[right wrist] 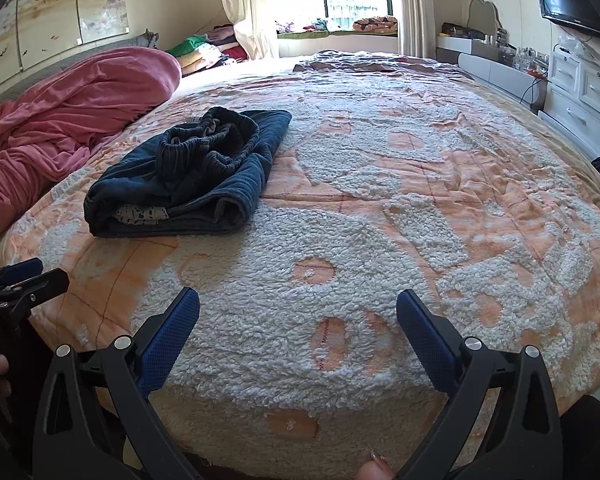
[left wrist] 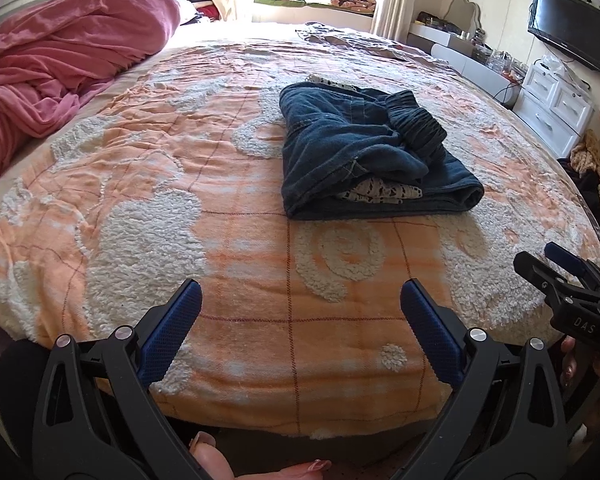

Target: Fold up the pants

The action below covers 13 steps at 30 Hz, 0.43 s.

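Two claws released, grasping nothing | pants lie bundled on bed, well apart | left claw: pants at 12-1 o'clock, nearer by judgement | right claw: pants at 10-11 o'clock | long axis runs roughly away from both claws

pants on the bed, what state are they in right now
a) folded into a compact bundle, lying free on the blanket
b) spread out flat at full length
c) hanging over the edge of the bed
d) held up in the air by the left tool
a: the dark blue pants lie as a folded bundle on the orange and white blanket, while the left tool and right tool are both open and apart from them.
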Motion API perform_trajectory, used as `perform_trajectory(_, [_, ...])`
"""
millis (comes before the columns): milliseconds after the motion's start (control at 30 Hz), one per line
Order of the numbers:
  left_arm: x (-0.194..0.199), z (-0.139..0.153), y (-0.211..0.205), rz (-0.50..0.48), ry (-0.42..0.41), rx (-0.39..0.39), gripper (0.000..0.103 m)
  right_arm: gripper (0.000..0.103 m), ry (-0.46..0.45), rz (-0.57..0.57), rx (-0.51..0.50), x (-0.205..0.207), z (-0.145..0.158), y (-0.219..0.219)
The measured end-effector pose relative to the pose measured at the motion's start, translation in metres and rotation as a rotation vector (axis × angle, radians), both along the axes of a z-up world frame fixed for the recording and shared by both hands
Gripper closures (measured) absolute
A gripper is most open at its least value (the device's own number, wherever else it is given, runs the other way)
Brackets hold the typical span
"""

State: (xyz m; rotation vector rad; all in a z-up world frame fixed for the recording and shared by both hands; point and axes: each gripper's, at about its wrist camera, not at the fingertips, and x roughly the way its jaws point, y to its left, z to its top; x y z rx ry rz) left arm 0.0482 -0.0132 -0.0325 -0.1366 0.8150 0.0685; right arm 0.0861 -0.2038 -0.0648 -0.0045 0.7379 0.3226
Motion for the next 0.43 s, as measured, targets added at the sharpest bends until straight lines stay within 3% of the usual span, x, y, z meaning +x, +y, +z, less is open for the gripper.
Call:
perform_trajectory(133, [0.007, 0.005, 0.018, 0.025, -0.014, -0.032, 0.01, 0.005, 0.021, -0.051, 0.003, 0.01, 0.004, -0.015])
perform_trajectory(233, [0.022, 0.023, 0.05, 0.072, -0.048, -0.054, 0.01, 0.005, 0.068, -0.125, 0.06, 0.033, 0.013, -0.05])
perform_trajectory(333, [0.064, 0.032, 0.103, 0.144, -0.028, 0.009, 0.009, 0.005, 0.069, -0.232, 0.03, 0.067, 0.024, -0.1])
perform_trajectory(433, [0.12, 0.025, 0.163, 0.227, 0.055, 0.031, 0.009, 0.005, 0.065, -0.397, -0.065, 0.12, 0.03, -0.167])
